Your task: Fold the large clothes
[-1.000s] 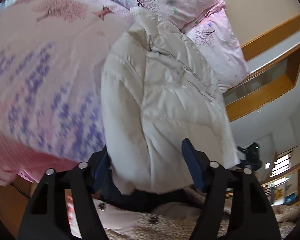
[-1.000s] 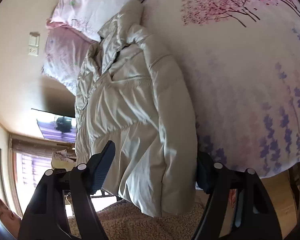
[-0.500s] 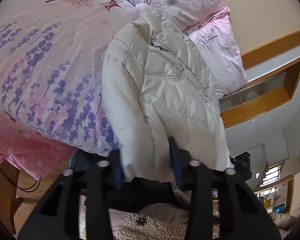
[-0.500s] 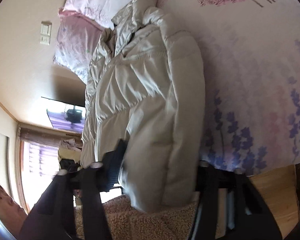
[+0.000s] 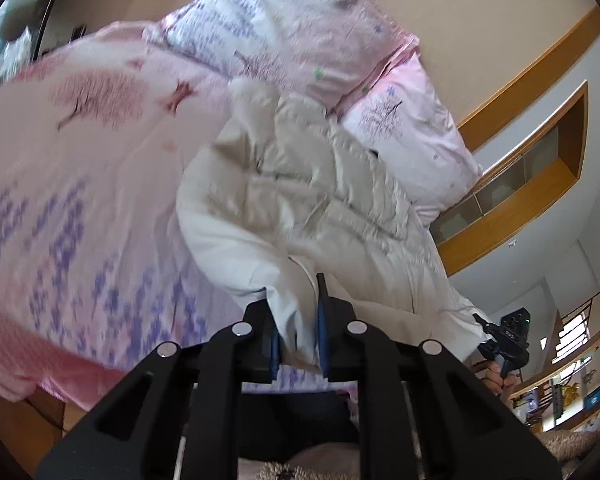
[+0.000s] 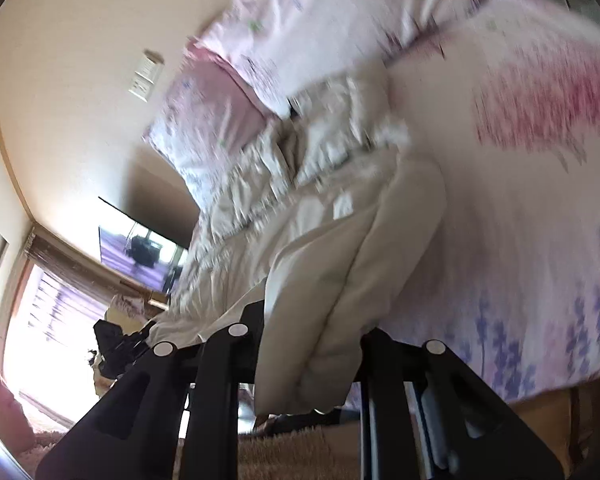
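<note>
Both hem corners of the cream padded jacket (image 5: 300, 200) have just been clamped by the closing left gripper (image 5: 298, 336) and right gripper (image 6: 312, 344); no writing is legible.

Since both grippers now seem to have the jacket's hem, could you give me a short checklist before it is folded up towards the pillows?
1. Left gripper shut on puffer jacket hem, jaws just closing: ok.
2. Right gripper shut on the hem, jaws just closing: ok.
3. Collar end resting on the floral duvet: ok.
4. Pillows clear of the jacket: not ok, collar touches them.
5. Sleeves tucked in: cannot tell, pictures blurred.
</note>
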`<action>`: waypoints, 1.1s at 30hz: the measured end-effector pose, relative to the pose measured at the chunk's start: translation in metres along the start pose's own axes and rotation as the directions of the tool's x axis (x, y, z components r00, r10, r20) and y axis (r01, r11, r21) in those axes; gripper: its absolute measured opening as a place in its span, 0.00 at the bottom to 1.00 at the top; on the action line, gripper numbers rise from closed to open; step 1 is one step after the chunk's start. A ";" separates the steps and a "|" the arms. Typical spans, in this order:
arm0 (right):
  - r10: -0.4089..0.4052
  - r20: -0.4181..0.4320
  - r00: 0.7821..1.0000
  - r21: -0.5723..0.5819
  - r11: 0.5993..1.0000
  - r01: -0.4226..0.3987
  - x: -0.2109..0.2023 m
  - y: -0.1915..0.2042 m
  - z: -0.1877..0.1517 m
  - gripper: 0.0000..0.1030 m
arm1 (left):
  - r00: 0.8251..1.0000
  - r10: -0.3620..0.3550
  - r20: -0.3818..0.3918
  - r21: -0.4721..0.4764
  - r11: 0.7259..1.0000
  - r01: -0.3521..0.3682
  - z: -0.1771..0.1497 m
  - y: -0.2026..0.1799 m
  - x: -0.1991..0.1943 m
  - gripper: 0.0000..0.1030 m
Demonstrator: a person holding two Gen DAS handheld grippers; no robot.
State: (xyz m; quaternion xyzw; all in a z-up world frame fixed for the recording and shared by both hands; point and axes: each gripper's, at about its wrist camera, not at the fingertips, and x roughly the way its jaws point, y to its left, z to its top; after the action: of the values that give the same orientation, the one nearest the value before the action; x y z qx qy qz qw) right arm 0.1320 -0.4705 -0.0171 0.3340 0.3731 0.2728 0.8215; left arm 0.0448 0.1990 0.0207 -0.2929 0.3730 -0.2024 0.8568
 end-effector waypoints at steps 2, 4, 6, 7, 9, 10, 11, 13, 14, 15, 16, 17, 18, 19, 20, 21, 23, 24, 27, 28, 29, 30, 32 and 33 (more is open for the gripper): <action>-0.013 0.050 0.999 -0.034 0.999 0.015 -0.003 0.013 0.007 0.16 | 1.000 0.006 0.028 0.017 1.000 -0.007 0.010 -0.007 -0.001 0.13; -0.029 0.112 0.993 -0.095 0.995 0.040 -0.006 0.034 0.020 0.16 | 0.997 0.020 0.073 0.041 0.999 -0.024 0.025 -0.017 -0.002 0.13; -0.052 0.176 0.983 -0.153 0.985 0.079 -0.006 0.054 0.033 0.16 | 0.992 0.037 0.124 0.071 0.996 -0.046 0.041 -0.027 -0.003 0.13; -0.061 0.204 0.977 -0.178 0.979 0.098 -0.004 0.063 0.039 0.16 | 0.988 0.044 0.147 0.086 0.995 -0.057 0.049 -0.032 -0.003 0.13; -0.078 0.262 0.962 -0.222 0.965 0.139 -0.001 0.082 0.055 0.16 | 0.977 0.071 0.204 0.124 0.987 -0.097 0.068 -0.046 -0.002 0.13; -0.089 0.292 0.952 -0.243 0.956 0.164 0.003 0.091 0.063 0.16 | 0.972 0.079 0.223 0.138 0.984 -0.112 0.077 -0.050 -0.002 0.13; -0.094 0.312 0.945 -0.253 0.951 0.178 0.008 0.098 0.071 0.16 | 0.967 0.089 0.239 0.148 0.981 -0.127 0.086 -0.055 0.001 0.13; -0.104 0.351 0.930 -0.269 0.941 0.207 0.021 0.110 0.089 0.16 | 0.960 0.107 0.258 0.151 0.977 -0.149 0.109 -0.060 0.009 0.13; -0.109 0.361 0.926 -0.271 0.938 0.216 0.025 0.112 0.094 0.16 | 0.959 0.115 0.260 0.151 0.976 -0.158 0.121 -0.062 0.014 0.13; -0.118 0.373 0.920 -0.273 0.934 0.231 0.031 0.115 0.104 0.16 | 0.957 0.125 0.263 0.155 0.973 -0.170 0.132 -0.063 0.020 0.13; -0.124 0.381 0.916 -0.274 0.931 0.240 0.037 0.117 0.111 0.16 | 0.954 0.136 0.267 0.159 0.970 -0.183 0.140 -0.064 0.025 0.13; -0.130 0.389 0.912 -0.273 0.929 0.249 0.041 0.119 0.118 0.16 | 0.952 0.146 0.268 0.164 0.967 -0.195 0.149 -0.065 0.030 0.13; -0.141 0.397 0.907 -0.271 0.926 0.263 0.048 0.120 0.127 0.16 | 0.951 0.156 0.267 0.166 0.965 -0.205 0.160 -0.066 0.036 0.13; -0.151 0.401 0.903 -0.267 0.924 0.273 0.054 0.121 0.136 0.16 | 0.951 0.163 0.264 0.167 0.963 -0.212 0.172 -0.067 0.043 0.13; -0.159 0.402 0.902 -0.260 0.924 0.279 0.060 0.120 0.145 0.16 | 0.950 0.167 0.263 0.168 0.962 -0.216 0.178 -0.068 0.047 0.13; -0.167 0.401 0.901 -0.253 0.925 0.284 0.065 0.120 0.151 0.16 | 0.949 0.174 0.261 0.172 0.959 -0.223 0.189 -0.069 0.054 0.13; -0.196 0.391 0.899 -0.230 0.925 0.301 0.083 0.118 0.173 0.16 | 0.947 0.192 0.260 0.180 0.953 -0.242 0.207 -0.072 0.069 0.13; -0.210 0.387 0.898 -0.221 0.924 0.312 0.090 0.116 0.179 0.16 | 0.944 0.207 0.257 0.186 0.948 -0.259 0.218 -0.074 0.081 0.13; -0.289 0.336 0.896 -0.164 0.919 0.358 0.123 0.106 0.209 0.16 | 0.937 0.261 0.233 0.181 0.935 -0.306 0.243 -0.068 0.118 0.13; -0.319 0.308 0.896 -0.137 0.917 0.374 0.135 0.100 0.217 0.16 | 0.935 0.287 0.208 0.170 0.931 -0.324 0.251 -0.064 0.135 0.13; -0.353 0.274 0.894 -0.105 0.913 0.393 0.148 0.092 0.226 0.16 | 0.933 0.312 0.180 0.157 0.927 -0.341 0.258 -0.058 0.153 0.13; -0.398 0.229 0.888 -0.073 0.903 0.423 0.164 0.082 0.235 0.16 | 0.930 0.334 0.154 0.144 0.923 -0.356 0.263 -0.051 0.168 0.13; -0.471 0.155 0.868 -0.028 0.877 0.480 0.191 0.065 0.247 0.16 | 0.923 0.369 0.108 0.127 0.916 -0.381 0.268 -0.039 0.193 0.13; -0.502 0.111 0.857 -0.008 0.862 0.506 0.206 0.055 0.253 0.16 | 0.917 0.392 0.079 0.118 0.909 -0.399 0.271 -0.032 0.209 0.13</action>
State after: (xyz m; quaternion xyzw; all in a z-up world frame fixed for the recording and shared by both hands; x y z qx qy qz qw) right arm 0.4401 -0.3795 0.0619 0.2233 0.3987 0.0373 0.8887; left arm 0.3798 0.1527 0.0820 -0.1596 0.3872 -0.0411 0.9071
